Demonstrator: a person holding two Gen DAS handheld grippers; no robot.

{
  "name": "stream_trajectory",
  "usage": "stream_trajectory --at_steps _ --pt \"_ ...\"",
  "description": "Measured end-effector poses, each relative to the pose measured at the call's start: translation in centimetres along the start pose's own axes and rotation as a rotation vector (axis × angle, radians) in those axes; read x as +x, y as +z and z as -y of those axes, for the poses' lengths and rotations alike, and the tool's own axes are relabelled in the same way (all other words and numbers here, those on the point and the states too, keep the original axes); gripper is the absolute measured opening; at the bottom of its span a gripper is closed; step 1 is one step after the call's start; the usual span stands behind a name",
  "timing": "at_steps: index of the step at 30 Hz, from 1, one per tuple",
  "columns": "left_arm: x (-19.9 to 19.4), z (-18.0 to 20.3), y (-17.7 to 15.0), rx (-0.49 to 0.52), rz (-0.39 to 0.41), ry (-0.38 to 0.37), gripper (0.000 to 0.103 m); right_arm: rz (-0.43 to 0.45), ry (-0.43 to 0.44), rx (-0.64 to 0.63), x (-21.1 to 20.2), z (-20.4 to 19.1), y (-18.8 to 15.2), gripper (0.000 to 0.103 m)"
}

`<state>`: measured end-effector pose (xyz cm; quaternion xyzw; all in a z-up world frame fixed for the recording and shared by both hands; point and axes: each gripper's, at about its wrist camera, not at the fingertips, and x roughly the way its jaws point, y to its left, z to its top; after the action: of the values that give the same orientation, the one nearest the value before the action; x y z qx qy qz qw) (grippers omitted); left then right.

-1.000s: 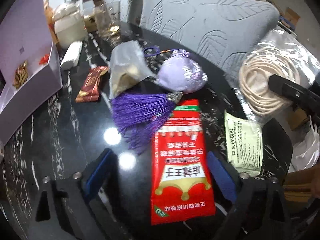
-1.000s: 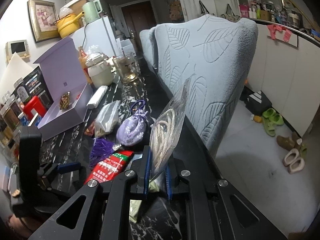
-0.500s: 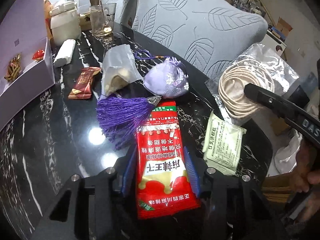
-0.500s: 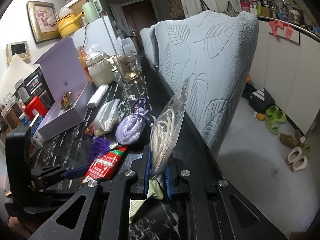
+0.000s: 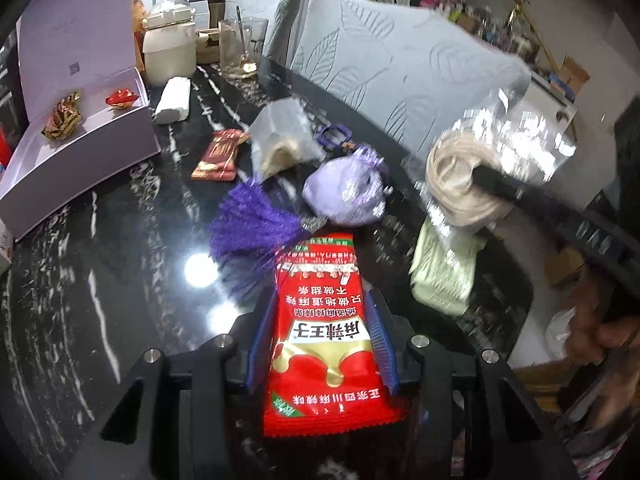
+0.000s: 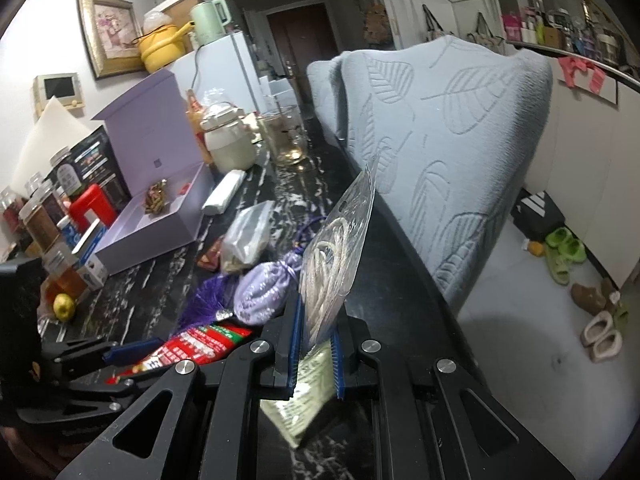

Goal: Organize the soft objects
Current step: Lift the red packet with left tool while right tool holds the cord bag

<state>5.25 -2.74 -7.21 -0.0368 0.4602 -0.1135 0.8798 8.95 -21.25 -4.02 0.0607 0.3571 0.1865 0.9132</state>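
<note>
Left tool (image 5: 320, 344) clenched across red snack packet (image 5: 324, 344), flat on the black surface (image 5: 100, 280): light, limp, slick foil, best gripped mid-body. Right tool (image 6: 316, 344) clamped on bagged rope coil (image 6: 332, 264), held upright off the surface; crinkly film, likely slippery.

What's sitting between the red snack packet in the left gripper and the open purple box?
The left gripper has its pads against the red snack packet. Toward the purple box, the purple tassel lies near the packet's top left corner, and the small brown sachet lies farther on. A lifted carry should clear both.
</note>
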Motion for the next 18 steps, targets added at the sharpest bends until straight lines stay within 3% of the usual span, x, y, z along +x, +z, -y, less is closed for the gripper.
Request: stream_trajectory --at_steps 3,8,11,12,13,14,15,18 --pt "0.8 -0.6 -0.8 -0.015 -0.045 0.013 0.044 0.002 0.004 -0.013 -0.1 -0.6 -0.2 0.013" --pt "0.6 -0.7 -1.4 -0.039 -0.035 -0.002 0.047 0.004 -0.003 -0.015 -0.6 -1.3 -0.5 0.013" --pt "0.6 -0.3 -1.5 -0.026 -0.037 0.008 0.055 0.009 -0.009 -0.010 -1.0 -1.5 -0.7 0.013" --pt "0.8 -0.2 -1.5 -0.020 -0.038 0.009 0.067 0.011 -0.010 -0.009 -1.1 -1.6 -0.7 0.013" --pt "1.0 0.2 -1.6 -0.008 -0.047 0.019 0.087 0.014 -0.012 -0.007 -1.3 -1.6 -0.8 0.013" --pt "1.3 0.3 -1.5 -0.003 -0.060 0.031 0.095 0.017 -0.013 -0.006 -1.4 -1.7 -0.8 0.013" --pt "1.6 0.4 -1.6 0.002 -0.065 0.044 0.101 0.020 -0.015 -0.005 -1.5 -1.8 -0.9 0.013" --pt "1.6 0.8 -1.8 0.021 -0.041 0.079 0.101 0.027 -0.019 -0.003 -2.0 -1.9 -1.1 0.013"
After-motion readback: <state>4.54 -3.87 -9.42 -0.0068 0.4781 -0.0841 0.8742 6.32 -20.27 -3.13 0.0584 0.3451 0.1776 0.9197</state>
